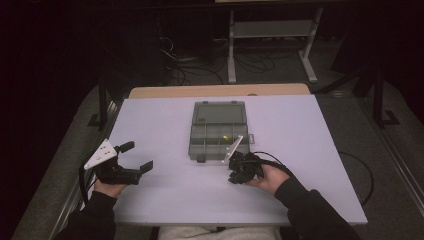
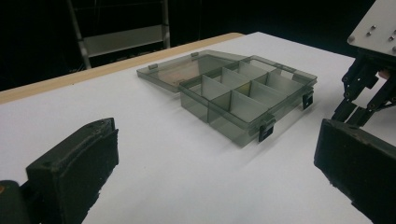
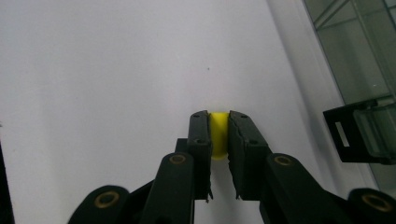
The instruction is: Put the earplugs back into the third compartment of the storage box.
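A smoky clear compartment box [image 1: 219, 131] lies open in the middle of the white table [image 1: 165, 120], its lid folded flat toward the far side. In the left gripper view the box [image 2: 243, 95] shows several divided cells and black latches. A small yellow item [image 1: 226, 136] sits in one cell. My right gripper [image 1: 234, 177] hovers just in front of the box's near right corner, pointing down at the table. In the right gripper view my right gripper [image 3: 218, 122] is shut on a small yellow piece [image 3: 218, 133]. My left gripper [image 1: 135, 156] stands open at the table's left, also seen as my left gripper [image 2: 210, 163].
A wooden strip [image 1: 220, 90] runs along the table's far edge. Beyond it the dark floor holds cables [image 1: 200, 65] and a metal stand [image 1: 272, 35]. The box's black latch [image 3: 348, 135] lies right of my right gripper's tips. Bare table surface stretches between the two grippers.
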`<control>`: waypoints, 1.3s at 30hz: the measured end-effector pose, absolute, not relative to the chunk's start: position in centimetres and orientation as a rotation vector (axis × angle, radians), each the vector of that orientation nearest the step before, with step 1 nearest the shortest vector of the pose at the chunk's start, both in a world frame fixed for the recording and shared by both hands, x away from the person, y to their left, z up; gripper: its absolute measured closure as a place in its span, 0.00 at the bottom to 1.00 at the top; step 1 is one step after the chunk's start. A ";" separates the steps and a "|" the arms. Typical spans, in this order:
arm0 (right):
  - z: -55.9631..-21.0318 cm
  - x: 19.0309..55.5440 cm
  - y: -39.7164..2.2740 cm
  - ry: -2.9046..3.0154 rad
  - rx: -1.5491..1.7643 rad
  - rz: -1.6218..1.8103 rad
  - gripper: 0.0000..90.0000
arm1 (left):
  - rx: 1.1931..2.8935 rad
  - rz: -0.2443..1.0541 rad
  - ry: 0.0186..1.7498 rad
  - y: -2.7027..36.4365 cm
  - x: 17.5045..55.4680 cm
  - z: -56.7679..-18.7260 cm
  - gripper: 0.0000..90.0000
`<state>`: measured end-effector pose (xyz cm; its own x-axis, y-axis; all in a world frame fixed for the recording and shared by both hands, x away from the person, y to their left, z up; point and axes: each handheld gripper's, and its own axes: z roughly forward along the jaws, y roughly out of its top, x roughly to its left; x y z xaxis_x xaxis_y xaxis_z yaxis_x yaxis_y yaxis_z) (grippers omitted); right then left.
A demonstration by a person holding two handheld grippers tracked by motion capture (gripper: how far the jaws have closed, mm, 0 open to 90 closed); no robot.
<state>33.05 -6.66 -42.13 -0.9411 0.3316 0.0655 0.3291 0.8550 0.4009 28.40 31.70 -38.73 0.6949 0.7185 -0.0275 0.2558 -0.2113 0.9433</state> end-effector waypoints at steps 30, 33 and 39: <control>-38.2 34.0 -7.4 2.968 0.533 0.755 0.87 | 1.783 0.512 0.773 31.7 28.4 -38.7 0.00; -37.7 34.2 -7.4 2.963 0.525 0.755 0.87 | 1.780 0.511 0.776 31.7 28.4 -38.7 0.00; -36.7 34.9 -7.3 2.954 0.533 0.763 0.87 | 1.782 0.511 0.774 31.7 28.4 -38.7 0.00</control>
<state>34.87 -7.34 -36.75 -0.9398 0.3392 0.0422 0.3172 0.8195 0.4773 28.40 31.67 -38.74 0.6961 0.7174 -0.0276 0.2564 -0.2125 0.9429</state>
